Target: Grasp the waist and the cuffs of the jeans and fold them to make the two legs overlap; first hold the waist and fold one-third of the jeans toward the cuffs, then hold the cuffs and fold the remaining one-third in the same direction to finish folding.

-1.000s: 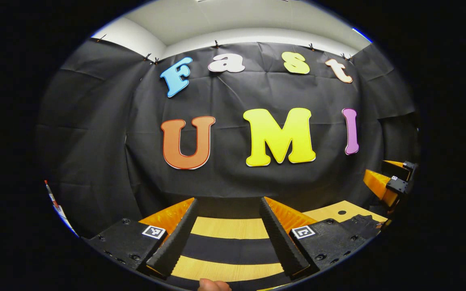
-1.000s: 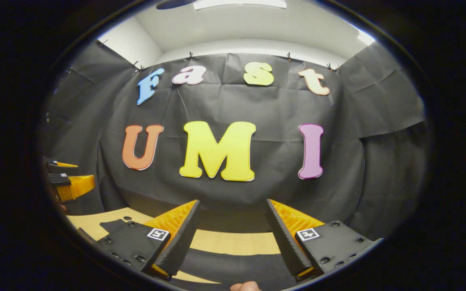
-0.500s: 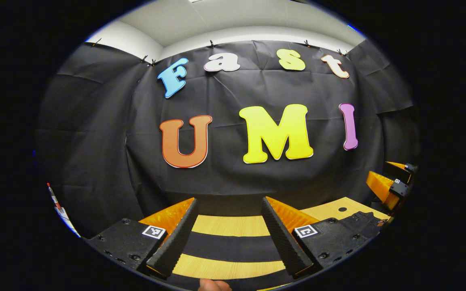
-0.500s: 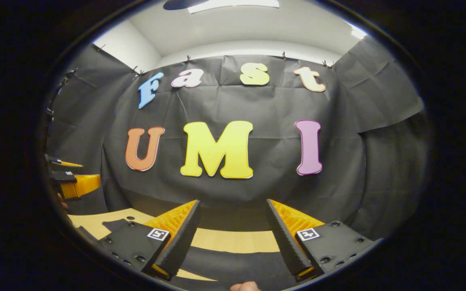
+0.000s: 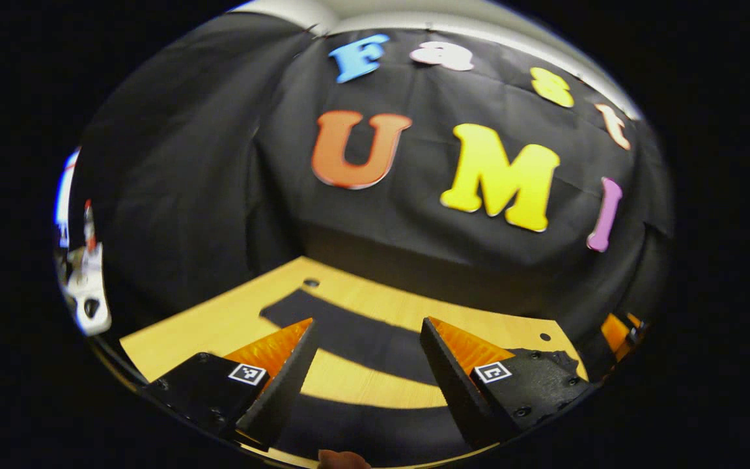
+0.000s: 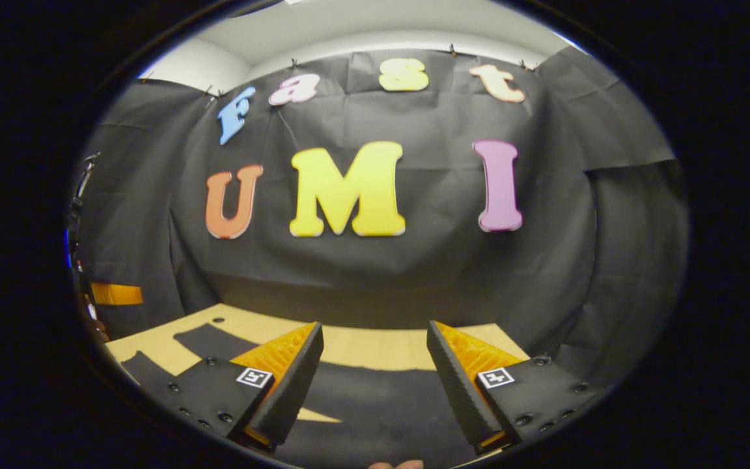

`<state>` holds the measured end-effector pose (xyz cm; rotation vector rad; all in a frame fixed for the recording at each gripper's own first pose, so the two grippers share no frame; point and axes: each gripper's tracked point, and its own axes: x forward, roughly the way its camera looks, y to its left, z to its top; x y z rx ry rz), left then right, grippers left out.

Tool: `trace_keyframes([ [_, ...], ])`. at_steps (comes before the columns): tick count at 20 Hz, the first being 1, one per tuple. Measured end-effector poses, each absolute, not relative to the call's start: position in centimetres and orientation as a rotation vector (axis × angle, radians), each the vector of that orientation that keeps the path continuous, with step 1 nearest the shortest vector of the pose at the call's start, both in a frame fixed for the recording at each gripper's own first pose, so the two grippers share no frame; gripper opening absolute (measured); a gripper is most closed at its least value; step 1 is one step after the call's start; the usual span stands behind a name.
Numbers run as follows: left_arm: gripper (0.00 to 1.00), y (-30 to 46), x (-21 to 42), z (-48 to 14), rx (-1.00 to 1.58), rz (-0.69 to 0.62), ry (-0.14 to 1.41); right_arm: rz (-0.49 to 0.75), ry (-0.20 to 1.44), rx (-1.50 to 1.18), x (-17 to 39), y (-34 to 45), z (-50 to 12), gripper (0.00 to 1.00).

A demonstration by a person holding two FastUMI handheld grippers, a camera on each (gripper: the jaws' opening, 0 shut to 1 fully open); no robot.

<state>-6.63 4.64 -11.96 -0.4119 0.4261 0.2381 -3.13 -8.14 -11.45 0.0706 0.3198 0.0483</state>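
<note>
Both my grippers tip down from the wall a moment ago, so I judge the reach is starting. Left gripper (image 5: 362, 378) and right gripper (image 6: 375, 384) have jaws wide apart, holding nothing. Beyond, dark jeans (image 5: 355, 335) lie flat across the tabletop (image 5: 219, 319).

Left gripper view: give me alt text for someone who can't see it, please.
The left gripper is open and holds nothing above black jeans that lie spread across a light wooden table. Black cloth walls the booth behind, and the right gripper shows at the far right edge.
</note>
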Motion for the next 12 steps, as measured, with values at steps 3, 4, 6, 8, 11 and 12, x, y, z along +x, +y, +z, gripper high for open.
trace_keyframes([
  [3,0.99,8.8,-11.4,-18.7,-0.707,0.421,0.626,-0.014,0.453,0.094,-5.3,-11.9,-15.1,0.98],
  [4,0.99,10.2,-13.2,-20.4,-0.824,0.487,0.677,-0.038,0.477,0.1,-5.7,-13.2,-15.8,0.99],
  [6,0.99,12.1,-16.6,-22.6,-1.064,0.616,0.757,-0.084,0.502,0.103,-6.2,-15.4,-16.5,0.99],
  [8,0.99,13.9,-18.8,-24.0,-1.197,0.732,0.782,-0.123,0.503,0.118,-6.2,-17.2,-16.3,0.99],
  [11,0.99,15.3,-20.8,-26.0,-1.298,0.844,0.83,-0.169,0.509,0.161,-6.1,-18.6,-16.4,0.99],
  [12,0.99,16.0,-20.9,-26.3,-1.323,0.871,0.846,-0.183,0.513,0.178,-6.0,-19.0,-16.5,0.99],
])
